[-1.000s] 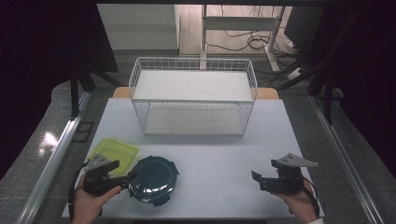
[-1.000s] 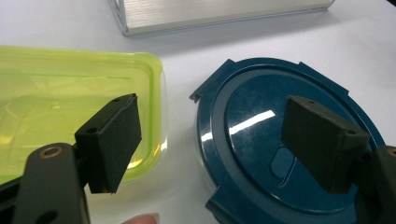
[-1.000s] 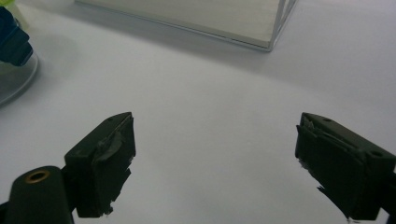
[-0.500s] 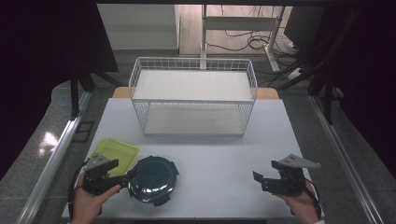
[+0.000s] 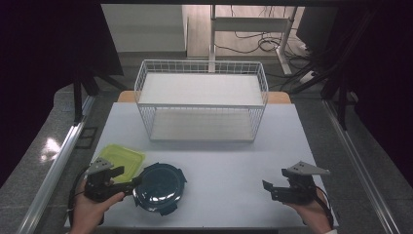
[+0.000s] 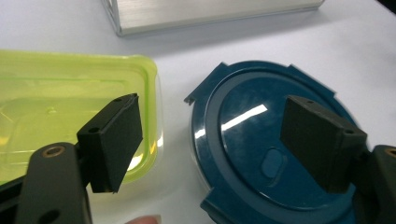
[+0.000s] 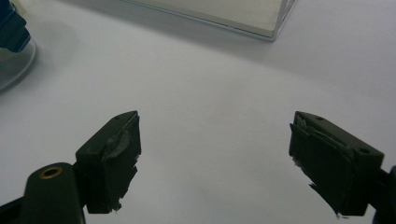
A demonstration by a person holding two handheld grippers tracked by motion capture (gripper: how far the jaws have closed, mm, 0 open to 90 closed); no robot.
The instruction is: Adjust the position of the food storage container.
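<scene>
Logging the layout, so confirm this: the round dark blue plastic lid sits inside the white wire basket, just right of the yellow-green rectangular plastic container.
Not inside. The high view shows the round dark blue plastic lid lying on the white table, in front of the white wire basket. It does sit just right of the yellow-green rectangular plastic container, near the open left gripper.

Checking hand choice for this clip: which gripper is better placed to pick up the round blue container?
Left. The left gripper sits right beside the round blue container, open jaws already over its lid. The right gripper is far across the table, with bare surface between its jaws.
</scene>
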